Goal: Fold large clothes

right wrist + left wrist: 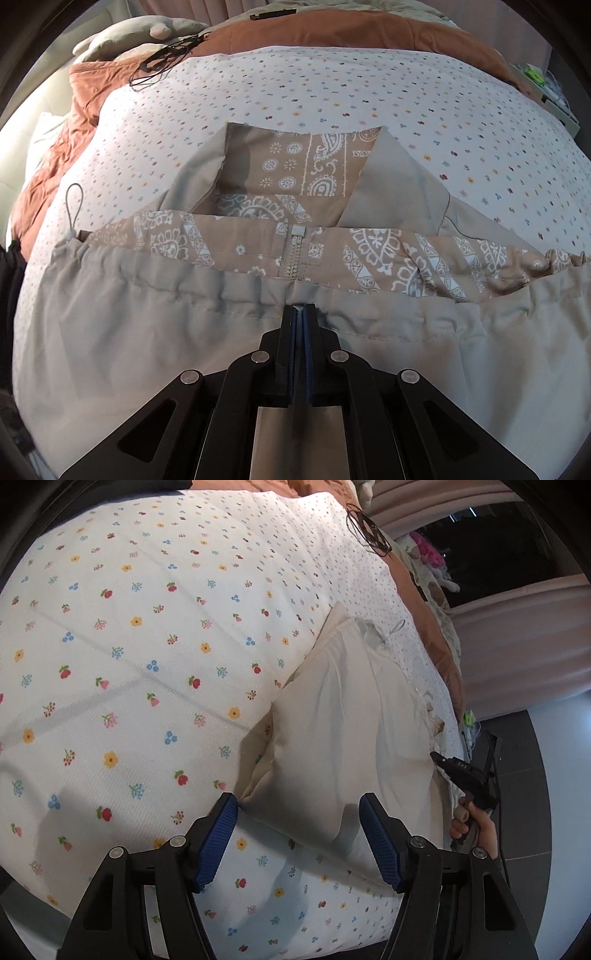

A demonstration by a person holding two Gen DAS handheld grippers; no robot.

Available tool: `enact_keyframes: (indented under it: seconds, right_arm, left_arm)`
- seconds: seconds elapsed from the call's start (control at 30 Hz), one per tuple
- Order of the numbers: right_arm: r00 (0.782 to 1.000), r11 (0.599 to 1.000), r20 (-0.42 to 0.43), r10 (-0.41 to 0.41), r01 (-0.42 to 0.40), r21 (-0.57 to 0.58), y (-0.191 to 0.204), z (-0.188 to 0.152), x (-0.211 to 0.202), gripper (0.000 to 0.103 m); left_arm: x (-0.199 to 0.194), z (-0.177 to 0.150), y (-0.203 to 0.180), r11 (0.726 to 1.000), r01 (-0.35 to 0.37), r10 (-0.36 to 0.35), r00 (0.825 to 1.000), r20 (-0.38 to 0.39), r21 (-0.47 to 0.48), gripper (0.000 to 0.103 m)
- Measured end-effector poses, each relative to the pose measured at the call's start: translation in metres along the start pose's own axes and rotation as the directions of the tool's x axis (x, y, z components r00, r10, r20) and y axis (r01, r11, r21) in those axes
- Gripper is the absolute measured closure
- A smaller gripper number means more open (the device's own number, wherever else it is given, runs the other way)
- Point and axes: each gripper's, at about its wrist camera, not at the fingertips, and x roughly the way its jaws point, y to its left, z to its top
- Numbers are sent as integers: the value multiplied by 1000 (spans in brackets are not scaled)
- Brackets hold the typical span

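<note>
Here my right tool (pixel 300 308) is clamped on the beige jacket's (pixel 147 332) hem at the bed's (pixel 129 646) right edge; my left tool (pixel 299 834), jaws apart (empty), straddles its near corner, closer.

A bed covered by a white flower-print quilt (pixel 369 85) carries a beige jacket with a paisley lining (pixel 147 314) spread at its near edge, a looped black cord (pixel 159 62) and a rust-orange blanket (pixel 295 33) farther back.
</note>
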Motion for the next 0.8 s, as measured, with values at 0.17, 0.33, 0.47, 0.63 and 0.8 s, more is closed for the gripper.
enact_keyframes:
  seconds: [0.17, 0.33, 0.47, 0.63, 0.8]
  right_arm:
    - [997, 1000, 78, 17, -18, 9, -3, -12, -45, 55]
    - [991, 998, 117, 59, -60, 2, -5, -40, -81, 55]
    - [987, 994, 133, 95, -101, 35, -10, -73, -105, 55]
    - [982, 989, 138, 126, -135, 58, -11, -114, -124, 55]
    - [986, 988, 101, 135, -142, 64, -11, -155, -130, 55]
  left_arm:
    - [3, -5, 7, 996, 54, -56, 998, -21, -68, 34]
    - [6, -12, 9, 985, 118, -124, 992, -36, -125, 34]
    - [18, -11, 4, 980, 146, -151, 988, -26, -138, 34]
    - [25, -3, -4, 984, 130, -131, 991, 6, -119, 34]
    - [28, 2, -7, 991, 111, -107, 993, 52, -77, 43]
